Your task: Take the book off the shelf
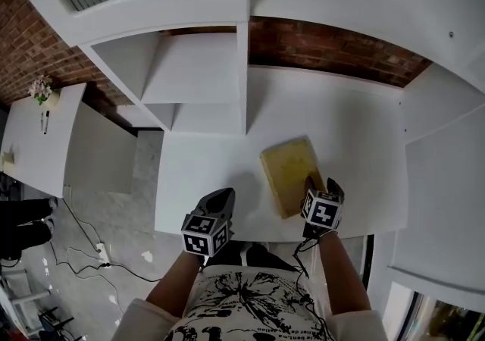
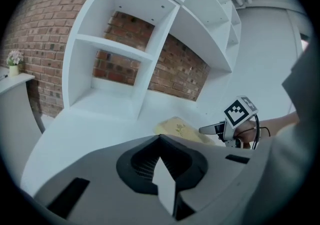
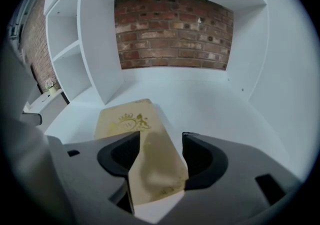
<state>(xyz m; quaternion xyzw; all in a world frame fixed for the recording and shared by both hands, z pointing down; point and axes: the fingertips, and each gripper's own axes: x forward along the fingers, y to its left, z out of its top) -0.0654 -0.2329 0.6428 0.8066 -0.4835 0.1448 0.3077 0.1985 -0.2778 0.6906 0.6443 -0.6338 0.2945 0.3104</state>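
Far left: small white side table (image 1: pixel 34 146) with a little pot of flowers (image 1: pixel 42 91), well apart from everything else. Next over, white shelf unit with open compartments (image 1: pixel 197 78), brick wall (image 1: pixel 326 40) behind it. Left gripper (image 1: pixel 221 195) hovers over the wide white ledge (image 1: pixel 197 173) near its front edge, below the compartments; its own view shows the fingers pressed together with nothing between them. It touches neither the ledge nor the book as far as I can tell. Book (image 1: pixel 288 169), tan cover with a gold crest, lies flat on the ledge right of the vertical divider, skewed slightly, near end close to the front edge. It is out of the compartments, in the open bay with the brick back. Right gripper (image 1: pixel 313 182) sits at the book's near right corner, pointing steeply down. Its view shows that end of the book filling the gap between the fingers, both clamped on it, crest end pointing away toward the wall. The grippers are apart, book between them.
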